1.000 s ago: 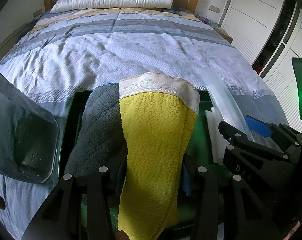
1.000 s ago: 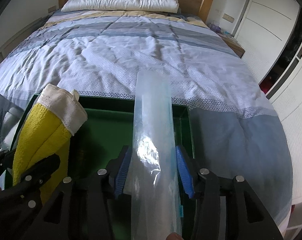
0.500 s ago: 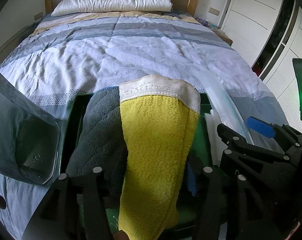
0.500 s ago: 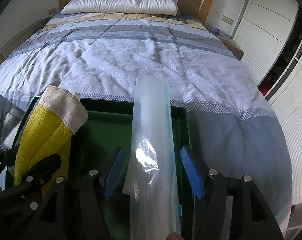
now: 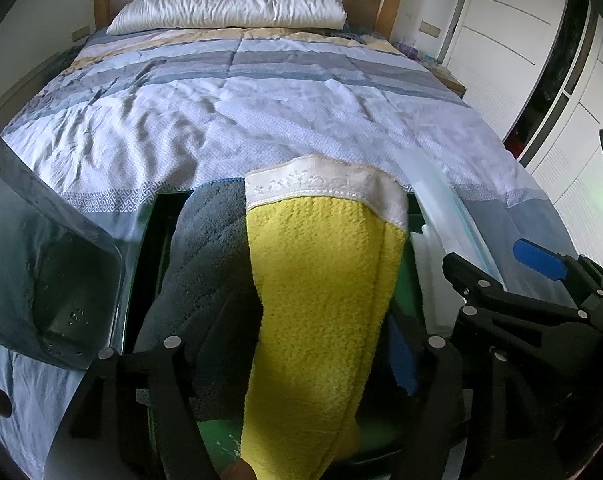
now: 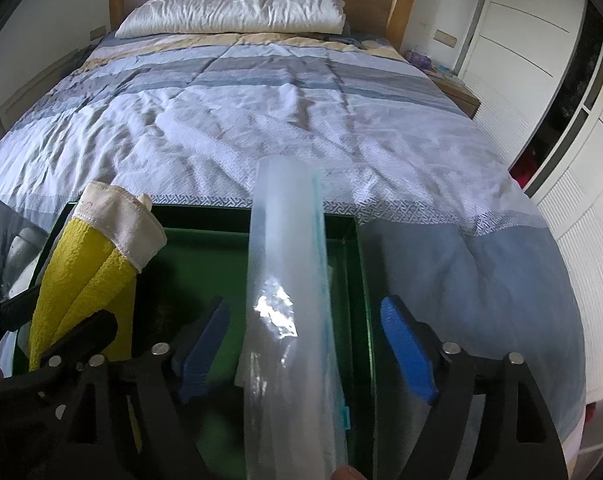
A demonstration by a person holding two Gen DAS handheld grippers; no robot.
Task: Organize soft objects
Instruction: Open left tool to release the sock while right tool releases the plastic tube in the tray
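A yellow towel (image 5: 321,304) with a white embroidered band (image 5: 321,184) stands folded lengthwise between the fingers of the left gripper (image 5: 301,360), rising out of a green box (image 6: 237,240) that sits on the near end of the bed; the black fingers stand wide to either side of the cloth and do not press it, so the left tongs are apart; a grey towel (image 5: 205,264) lies in the box just left of the yellow one, touching it; white folded cloth (image 5: 429,264) shows at the box's right side.

In the right wrist view a clear plastic bag (image 6: 289,288), rolled into a long tube, stands up between the blue pads (image 6: 407,348) of the right gripper (image 6: 305,344); both pads are well clear of the plastic, so these tongs are apart too; the yellow towel (image 6: 81,280) leans at the box's left, with the left gripper's black linkage in front of it.

The box rests on a striped grey, white and blue quilt (image 6: 261,120); a white pillow (image 6: 237,8) lies against the wooden headboard (image 6: 405,4); white wardrobe doors (image 6: 533,40) stand to the right; a smoky translucent lid (image 5: 41,272) tilts at the left edge of the left wrist view.
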